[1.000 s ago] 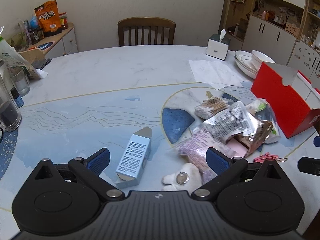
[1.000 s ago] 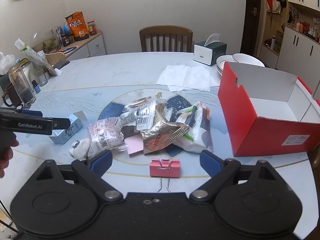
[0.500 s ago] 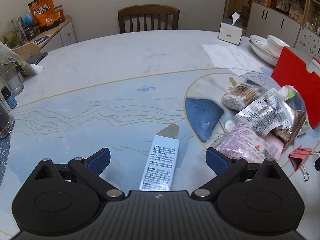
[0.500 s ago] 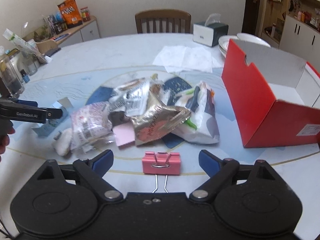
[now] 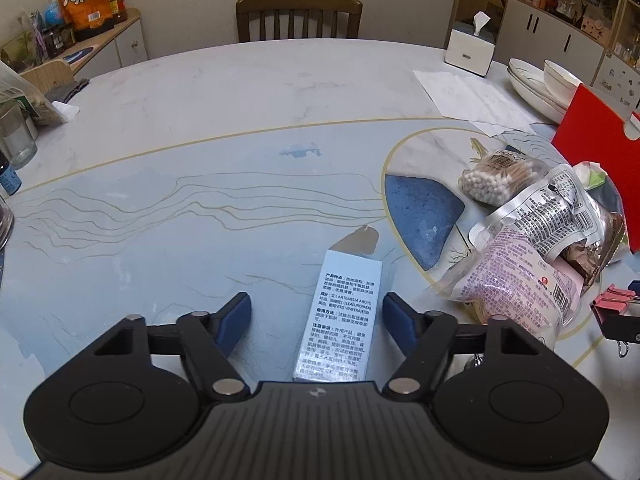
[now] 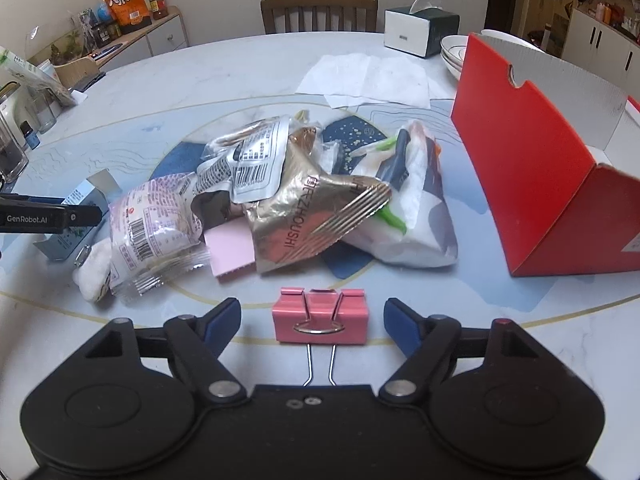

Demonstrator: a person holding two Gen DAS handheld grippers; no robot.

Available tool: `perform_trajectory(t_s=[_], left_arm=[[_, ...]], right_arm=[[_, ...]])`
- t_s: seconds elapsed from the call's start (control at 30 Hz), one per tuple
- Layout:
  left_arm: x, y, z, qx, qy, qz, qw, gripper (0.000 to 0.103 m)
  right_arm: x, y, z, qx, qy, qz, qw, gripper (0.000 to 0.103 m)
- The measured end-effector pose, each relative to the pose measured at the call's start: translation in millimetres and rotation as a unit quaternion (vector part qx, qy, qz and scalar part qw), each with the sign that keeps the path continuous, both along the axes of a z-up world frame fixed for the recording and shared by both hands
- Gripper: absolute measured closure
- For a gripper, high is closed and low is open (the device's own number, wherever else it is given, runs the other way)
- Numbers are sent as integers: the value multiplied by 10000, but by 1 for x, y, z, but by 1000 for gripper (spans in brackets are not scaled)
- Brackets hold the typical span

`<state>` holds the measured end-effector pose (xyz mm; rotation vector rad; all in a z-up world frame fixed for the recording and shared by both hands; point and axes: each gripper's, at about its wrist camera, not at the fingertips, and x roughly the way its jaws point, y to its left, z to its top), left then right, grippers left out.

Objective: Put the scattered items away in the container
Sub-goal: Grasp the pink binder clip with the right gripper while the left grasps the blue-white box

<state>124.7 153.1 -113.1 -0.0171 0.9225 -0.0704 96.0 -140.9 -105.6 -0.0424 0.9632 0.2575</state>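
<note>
Left gripper and right gripper, each poised over one item on the counter. The carton lies lengthwise between the left fingers, nearer the right-hand finger, open flap pointing away; the jaws are closing at about half width and neither pad touches it yet. The long axis runs along the gripper's line, so the pads can meet its two flat side faces. The clip lies flat between the right fingers, midway, wire handles toward the camera; these jaws are also closing, wider, with clear gaps on both sides. The clip's broad pink body faces the pads squarely, which probably favours a grip across its width. Beyond the right fingers lies the pile of packets; further right stands the red box, open and apparently the container. Compared with a second ago, both grippers are lower and closer to their items, which then lay ahead of the fingers, and both jaws are narrower.
</note>
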Motion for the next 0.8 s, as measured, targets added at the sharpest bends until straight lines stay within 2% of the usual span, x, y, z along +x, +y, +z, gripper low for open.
perform_trajectory(t_s=[0.13,0.23,0.3,0.4,0.47,0.8], left_arm=[[-3,1,0,-71,-57,-39,10000,44],[-3,1,1,-128,-70,-92,9999,53],[-4,1,1,-162,-69,-122,9998,64],[-4,1,2,-171,-77,-162,9997,71],[-5,0,3,-161,-82,-187,9997,72],[-11,-10,12,-96,-71,-357,9993,72]], right_arm=[[1,1,-2,-17,51,-19,10000,35],[1,0,-3,-33,55,-84,9999,40],[2,0,-3,-39,64,-121,9999,46],[2,0,-2,-21,77,-156,9998,51],[1,0,-2,-55,58,-194,9998,54],[-8,-2,9,-62,-40,-254,9996,55]])
